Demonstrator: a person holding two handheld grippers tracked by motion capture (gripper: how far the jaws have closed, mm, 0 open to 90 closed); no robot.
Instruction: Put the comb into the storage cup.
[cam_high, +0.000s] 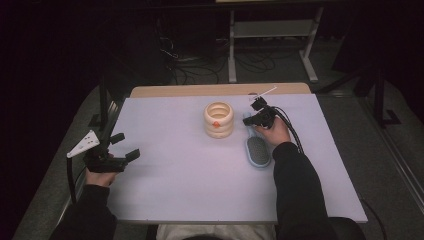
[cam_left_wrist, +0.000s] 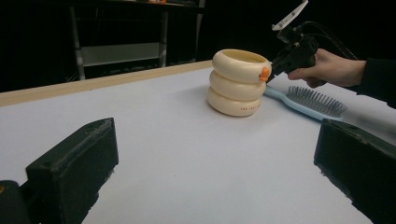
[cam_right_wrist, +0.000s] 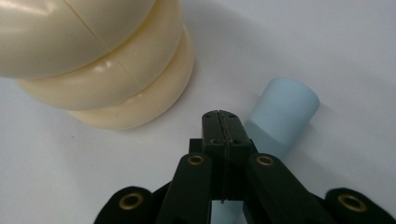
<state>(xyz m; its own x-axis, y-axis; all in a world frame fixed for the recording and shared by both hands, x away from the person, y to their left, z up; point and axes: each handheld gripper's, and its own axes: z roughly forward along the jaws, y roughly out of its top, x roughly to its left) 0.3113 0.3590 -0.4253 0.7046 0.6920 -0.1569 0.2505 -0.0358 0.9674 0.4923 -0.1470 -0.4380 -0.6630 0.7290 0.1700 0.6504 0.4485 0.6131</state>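
Observation:
A cream holder made of three stacked rings (cam_high: 218, 120), with a small orange mark on its side, stands at the middle of the white table (cam_high: 175, 175). A light blue hairbrush (cam_high: 257, 150) lies just to its right, bristles up, handle end pointing away. My right gripper (cam_high: 248, 120) hovers over that handle end (cam_right_wrist: 282, 114), jaws pressed together with nothing between them, close beside the holder (cam_right_wrist: 93, 60). At the table's left edge my left gripper (cam_high: 126, 146) rests wide open and holds nothing; from there I look at the holder (cam_left_wrist: 239, 81), the brush (cam_left_wrist: 310, 100) and the right gripper (cam_left_wrist: 275, 72).
A wooden strip (cam_high: 220, 90) runs along the table's far edge. Beyond it, a metal frame (cam_high: 270, 35) and cables stand on a dark floor. The person's sleeves enter from the bottom.

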